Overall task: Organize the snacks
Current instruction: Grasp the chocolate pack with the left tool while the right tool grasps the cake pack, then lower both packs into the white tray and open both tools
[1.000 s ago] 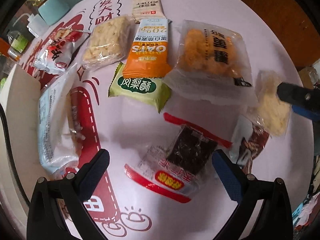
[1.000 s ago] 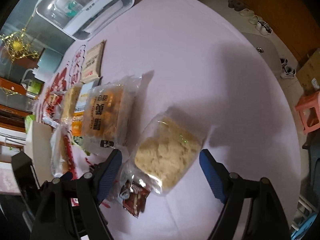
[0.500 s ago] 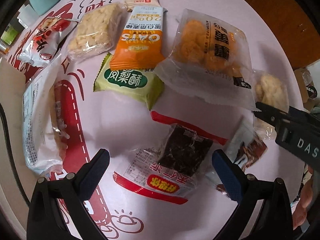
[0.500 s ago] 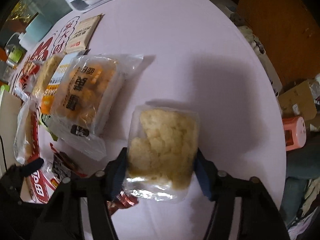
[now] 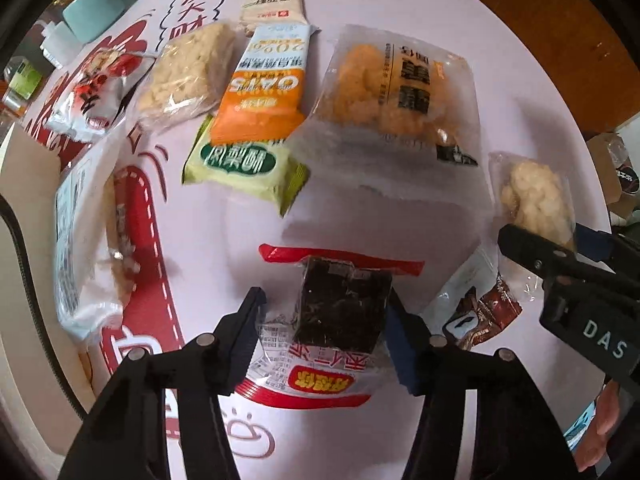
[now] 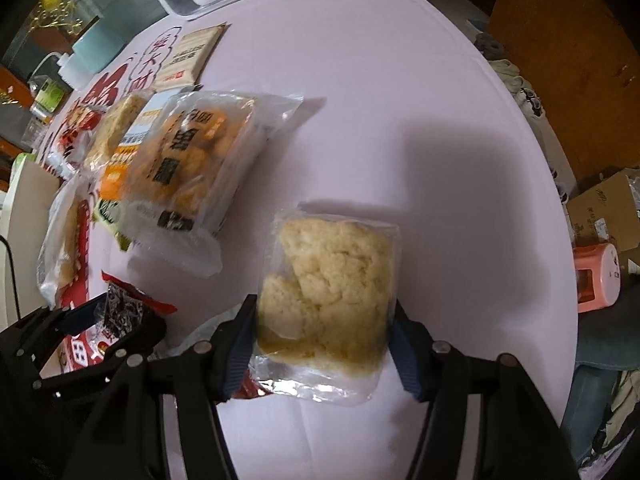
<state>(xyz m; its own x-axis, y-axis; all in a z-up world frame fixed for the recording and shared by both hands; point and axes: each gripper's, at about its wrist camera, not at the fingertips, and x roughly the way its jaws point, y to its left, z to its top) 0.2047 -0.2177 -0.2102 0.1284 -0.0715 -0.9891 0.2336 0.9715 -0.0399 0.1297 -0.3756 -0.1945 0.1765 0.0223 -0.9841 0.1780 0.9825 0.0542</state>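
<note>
Glare and blur hide most wrapper print; you can read only "OATS" on the orange bar (image 5: 262,92). Your left claw (image 5: 324,334), just narrowed, clamps the dark-cake packet (image 5: 342,308) at lower centre; your right claw (image 6: 320,344) clamps the pale puffed-rice packet (image 6: 328,280). Bare pink bench (image 6: 400,80) lies upper right.

The orange-and-white foil snack bar wrapper (image 5: 262,92) carries "OATS" and "20%", both upside down in the left wrist view. The black body of the right claw (image 5: 576,252) bears white letters "DAS", cut off at the frame's edge. Chinese characters on other packets and the surface are not legible enough to give.
</note>
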